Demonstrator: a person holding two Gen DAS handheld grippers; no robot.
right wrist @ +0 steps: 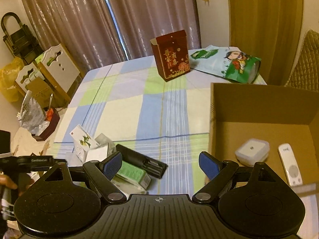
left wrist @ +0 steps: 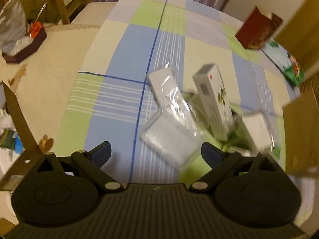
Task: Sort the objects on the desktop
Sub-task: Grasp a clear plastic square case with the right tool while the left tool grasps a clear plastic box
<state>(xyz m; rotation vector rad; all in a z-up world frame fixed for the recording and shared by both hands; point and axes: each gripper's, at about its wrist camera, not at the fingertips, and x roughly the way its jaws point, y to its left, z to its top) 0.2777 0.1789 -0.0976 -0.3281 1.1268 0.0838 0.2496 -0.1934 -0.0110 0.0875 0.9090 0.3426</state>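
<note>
Desktop objects lie jumbled just ahead of the left gripper (left wrist: 155, 152), whose jaws gape with nothing between them: a plastic-wrapped white remote (left wrist: 169, 91) beside a white carton (left wrist: 215, 99) with a red mark, lettering unreadable. Right gripper (right wrist: 160, 164) is also spread and unladen; far ahead stands a red box (right wrist: 171, 53) with gold Chinese characters, and the cardboard box (right wrist: 259, 103) sits to its right.

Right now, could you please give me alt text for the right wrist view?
An open brown cardboard box holds a white square case and a white remote. The right gripper, fingers apart, hovers empty over the checked tablecloth.

A home room: checked tablecloth (right wrist: 127, 107), drawn curtains (right wrist: 79, 20), wooden chairs (right wrist: 57, 67)
</note>
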